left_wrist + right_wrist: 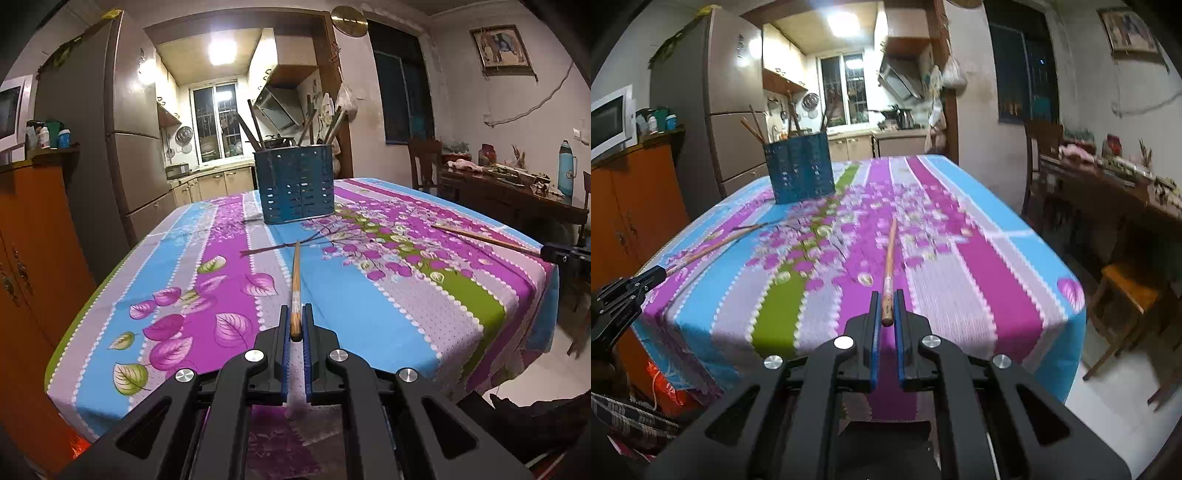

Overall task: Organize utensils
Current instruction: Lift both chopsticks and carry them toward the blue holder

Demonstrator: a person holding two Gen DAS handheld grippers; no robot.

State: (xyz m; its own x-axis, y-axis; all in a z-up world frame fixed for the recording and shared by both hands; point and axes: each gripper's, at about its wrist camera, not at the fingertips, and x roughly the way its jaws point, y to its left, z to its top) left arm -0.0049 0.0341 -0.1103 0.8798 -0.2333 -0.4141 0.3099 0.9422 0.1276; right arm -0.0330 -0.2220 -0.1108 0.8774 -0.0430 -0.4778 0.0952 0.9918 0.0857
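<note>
My left gripper (295, 314) is shut on a wooden chopstick (295, 284) that points forward over the floral tablecloth (369, 295) toward the blue perforated utensil holder (297, 184). The holder holds several chopsticks upright. My right gripper (886, 301) is shut on a second wooden chopstick (889, 266), also pointing forward above the table. The holder (799, 170) stands at the far left in the right wrist view. Each gripper shows in the other's view: the right one (567, 253) at the right edge, the left one (628, 291) at the left edge.
An orange cabinet (33, 236) and a fridge (125, 147) stand left of the table. A chair and a cluttered dark side table (517, 184) stand to the right. A wooden stool (1130, 291) is near the table's right corner. The kitchen lies beyond.
</note>
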